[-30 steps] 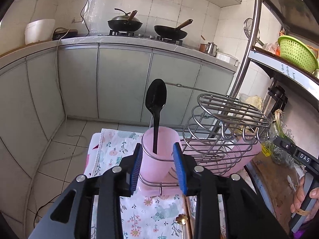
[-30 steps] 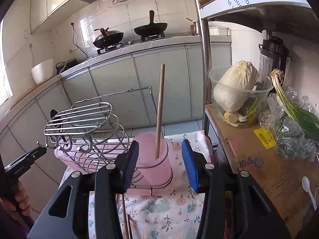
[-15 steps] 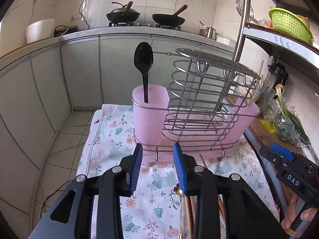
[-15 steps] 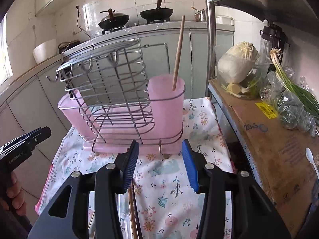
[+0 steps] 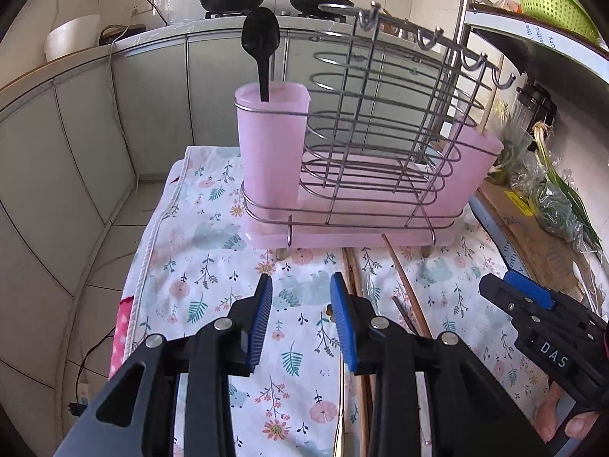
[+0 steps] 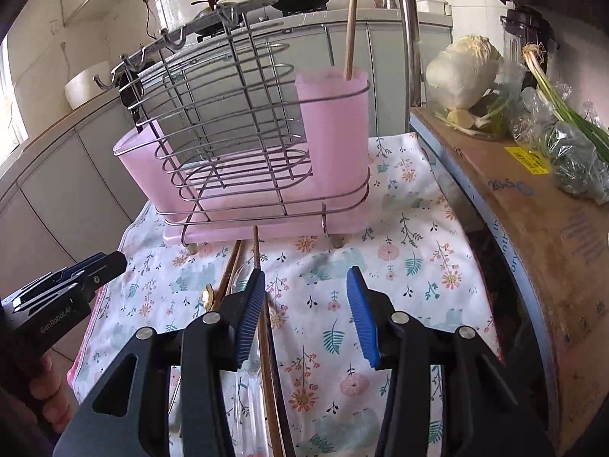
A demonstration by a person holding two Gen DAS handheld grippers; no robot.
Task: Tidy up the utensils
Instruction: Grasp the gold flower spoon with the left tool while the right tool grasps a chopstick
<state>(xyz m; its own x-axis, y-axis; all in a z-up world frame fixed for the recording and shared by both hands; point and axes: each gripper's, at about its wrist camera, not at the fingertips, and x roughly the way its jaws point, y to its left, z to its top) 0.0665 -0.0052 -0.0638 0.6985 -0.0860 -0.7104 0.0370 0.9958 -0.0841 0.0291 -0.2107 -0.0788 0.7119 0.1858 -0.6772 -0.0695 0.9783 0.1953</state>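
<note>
Left gripper: the left gripper [image 5: 300,316] hovered over the floral cloth [image 5: 213,243] with its blue pads [image 5: 260,316] spread partway, nothing between them and touching nothing.
Right gripper: the right gripper [image 6: 310,312] was likewise spread partway and empty; its left pad stood just above the loose chopsticks [image 6: 262,327] without pinching them.
Utensil rack: the wire rack [image 5: 380,122] with pink cups stood upright on the cloth-covered surface, ahead of both grippers.
Black spoon: the black spoon [image 5: 262,42] stood bowl-up in the rack's left cup [image 5: 270,152].
Stored chopsticks: the wooden sticks [image 6: 351,26] stood in the right cup [image 6: 337,133].
Loose utensils: chopsticks and a gold-ended utensil [image 6: 208,293] lay on the cloth between the grippers, near the rack's front.
</note>
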